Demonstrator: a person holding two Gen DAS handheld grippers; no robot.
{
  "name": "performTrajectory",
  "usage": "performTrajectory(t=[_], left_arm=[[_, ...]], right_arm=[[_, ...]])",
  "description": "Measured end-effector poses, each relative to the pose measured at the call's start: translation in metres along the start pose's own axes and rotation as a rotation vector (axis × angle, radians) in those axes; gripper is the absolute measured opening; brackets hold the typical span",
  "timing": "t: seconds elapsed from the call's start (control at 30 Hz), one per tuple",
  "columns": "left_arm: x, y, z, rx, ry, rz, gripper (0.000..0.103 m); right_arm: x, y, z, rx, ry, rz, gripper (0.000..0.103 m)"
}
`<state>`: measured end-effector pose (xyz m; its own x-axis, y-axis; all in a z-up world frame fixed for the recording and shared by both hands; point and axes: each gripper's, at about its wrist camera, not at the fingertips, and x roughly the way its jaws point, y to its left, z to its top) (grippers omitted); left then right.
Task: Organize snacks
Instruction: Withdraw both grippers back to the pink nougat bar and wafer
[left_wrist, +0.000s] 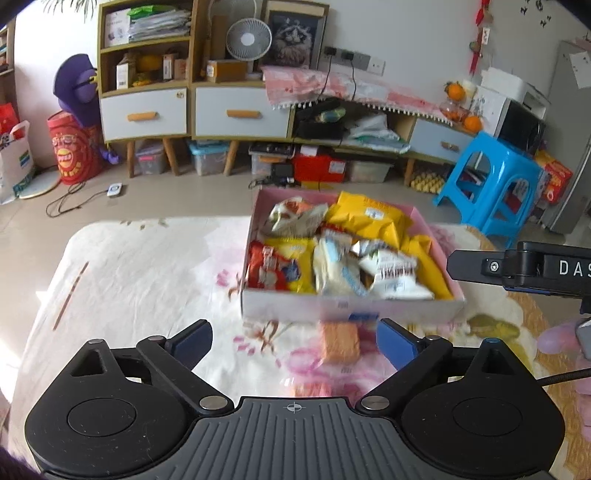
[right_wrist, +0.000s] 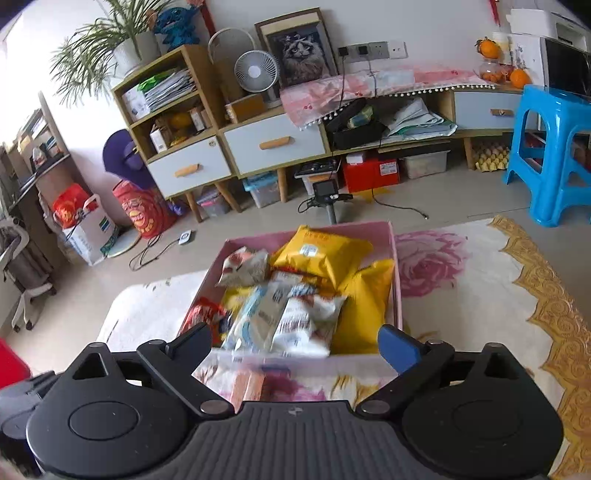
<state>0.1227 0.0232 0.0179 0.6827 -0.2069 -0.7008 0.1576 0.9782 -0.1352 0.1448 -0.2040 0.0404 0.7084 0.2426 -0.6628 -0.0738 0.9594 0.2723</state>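
Observation:
A pink box (left_wrist: 347, 308) on the flowered cloth holds several snack packets: yellow bags (left_wrist: 369, 216), white packets (left_wrist: 395, 275) and a red packet (left_wrist: 271, 267). The box also shows in the right wrist view (right_wrist: 396, 266). An orange wafer packet (left_wrist: 340, 341) lies on the cloth in front of the box, between my left gripper's fingers. My left gripper (left_wrist: 293, 341) is open and empty. My right gripper (right_wrist: 295, 343) is open and empty just before the box's near wall; it shows at the left wrist view's right edge (left_wrist: 517, 267). The wafer packet (right_wrist: 247, 386) lies under it.
The table has a white flowered cloth (left_wrist: 147, 280) with a gold border (right_wrist: 554, 314). A thin stick (left_wrist: 70, 295) lies at the left. Beyond the table stand a blue stool (left_wrist: 495, 181), wooden cabinets (left_wrist: 236, 114), floor bins and cables.

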Motion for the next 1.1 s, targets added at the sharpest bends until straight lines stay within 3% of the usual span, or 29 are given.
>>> performTrajectory(t=[0.17,0.27,0.53,0.73,0.97,1.1], left_arm=[[-0.003,0.010,-0.022,0.010,0.014,0.043,0.097],[-0.001,0.010,-0.033,0.061,0.028,0.093,0.097],[0.002,0.002,-0.062,0.181,0.087,0.044,0.098],[0.013,0.004,-0.071,0.129,0.128,0.033,0.098],[0.023,0.001,-0.069,0.041,0.127,-0.024,0.095],[0.027,-0.003,-0.068,0.037,0.114,-0.031,0.086]], right_arm=[[-0.003,0.006,-0.017,-0.079,0.026,-0.011,0.091],[-0.007,0.011,-0.032,-0.177,-0.015,-0.064,0.094],[0.000,0.005,-0.052,-0.264,0.006,-0.099,0.094],[0.008,0.009,-0.064,-0.315,0.037,-0.112,0.094],[0.016,0.012,-0.068,-0.272,0.063,-0.103,0.094],[0.020,0.012,-0.067,-0.246,0.066,-0.104,0.095]])
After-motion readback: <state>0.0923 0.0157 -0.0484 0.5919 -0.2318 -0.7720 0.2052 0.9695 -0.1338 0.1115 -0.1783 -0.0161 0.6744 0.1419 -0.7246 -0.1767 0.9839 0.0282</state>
